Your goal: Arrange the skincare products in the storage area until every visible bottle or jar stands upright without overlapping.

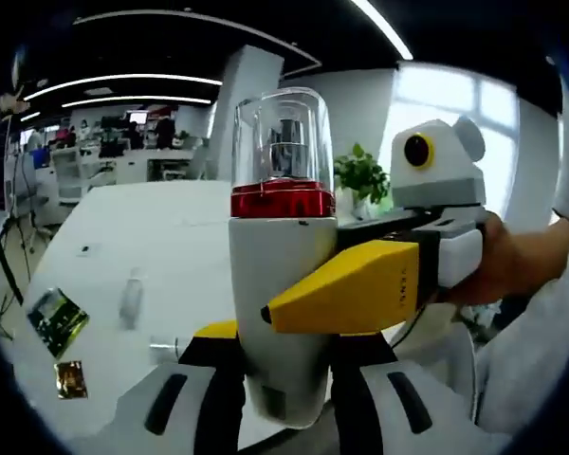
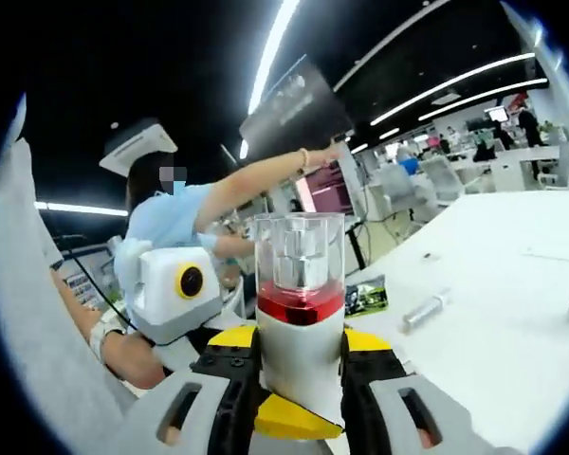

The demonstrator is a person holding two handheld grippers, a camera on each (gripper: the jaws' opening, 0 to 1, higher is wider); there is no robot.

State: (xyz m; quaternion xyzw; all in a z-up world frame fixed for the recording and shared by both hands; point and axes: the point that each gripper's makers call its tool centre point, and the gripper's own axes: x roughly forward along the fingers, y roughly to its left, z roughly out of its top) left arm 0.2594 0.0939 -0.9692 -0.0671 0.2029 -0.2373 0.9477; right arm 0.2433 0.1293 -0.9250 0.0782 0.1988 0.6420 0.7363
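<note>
Standing upright between both tools, a white bottle (image 1: 280, 313) carries a red band under a clear domed cap with a silvery pump head inside. In the left gripper view the left tool (image 1: 286, 393) grips the bottle's lower body, one dark-padded jaw on each side of it, while the right tool (image 1: 346, 289) reaches in from the right and presses a yellow jaw across the bottle's front, just above the left tool's jaws. A hand (image 1: 512, 261) holds that right tool from behind.

In the right gripper view the same bottle (image 2: 302, 351) stands between the right tool's (image 2: 299, 398) black and yellow jaws, which are clamped on its white body; a yellow tip of the left tool (image 2: 289, 417) crosses the bottle's base from below.

Beyond the bottle lies a white surface (image 1: 161, 256). On it, to the left of the left tool, sit a green packet (image 1: 55, 320), a small gold sachet (image 1: 70, 379) nearer the tool, and a clear tube (image 1: 131, 299) lying flat. The right gripper view shows the tube (image 2: 425, 309) lying to the right of the bottle and the packet (image 2: 368, 296) just beside it.

Around them is an open office with long ceiling light strips, desks, chairs, a potted plant (image 1: 362, 178) behind the bottle, and a person (image 2: 185, 218) with one arm raised.
</note>
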